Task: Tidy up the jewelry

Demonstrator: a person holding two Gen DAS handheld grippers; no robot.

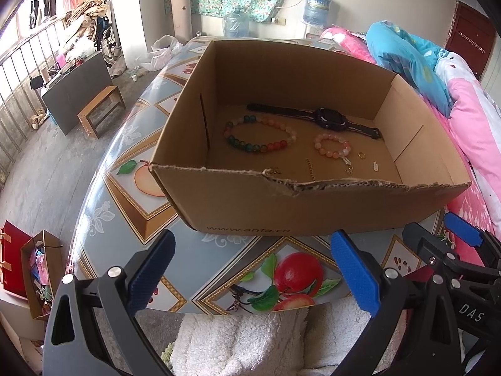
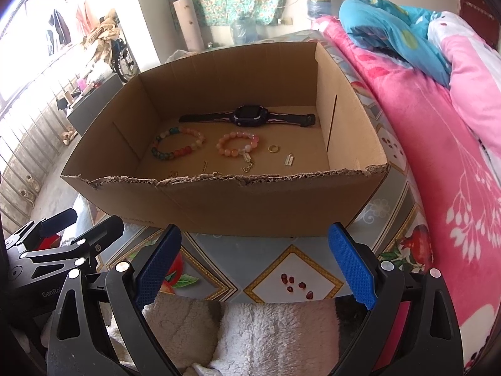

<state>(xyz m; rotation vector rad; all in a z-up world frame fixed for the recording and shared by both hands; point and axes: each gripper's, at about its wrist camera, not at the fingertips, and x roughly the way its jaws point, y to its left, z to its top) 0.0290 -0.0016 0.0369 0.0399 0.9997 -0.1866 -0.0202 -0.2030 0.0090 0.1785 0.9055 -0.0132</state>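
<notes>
An open cardboard box point(image 1: 313, 206) point(image 2: 238, 206) with a torn front rim stands on the patterned table. Inside lie a black watch point(image 1: 328, 118) point(image 2: 250, 116), a multicoloured bead bracelet point(image 1: 260, 136) point(image 2: 178, 147), a pink bead bracelet point(image 1: 332, 145) point(image 2: 238, 144), a gold ring point(image 1: 361, 155) point(image 2: 273, 148), a small silver pendant point(image 1: 375, 166) point(image 2: 289, 159) and gold chain pieces point(image 1: 310, 169) point(image 2: 249, 166). My left gripper point(image 1: 253, 269) and right gripper point(image 2: 255, 266) both hover open and empty in front of the box, side by side.
A white fluffy cloth point(image 1: 247, 341) point(image 2: 250, 332) lies at the table's near edge. Pink and blue bedding point(image 2: 454, 125) is piled to the right. On the floor at left stand a small wooden stool point(image 1: 101, 109) and a red bag point(image 1: 14, 260).
</notes>
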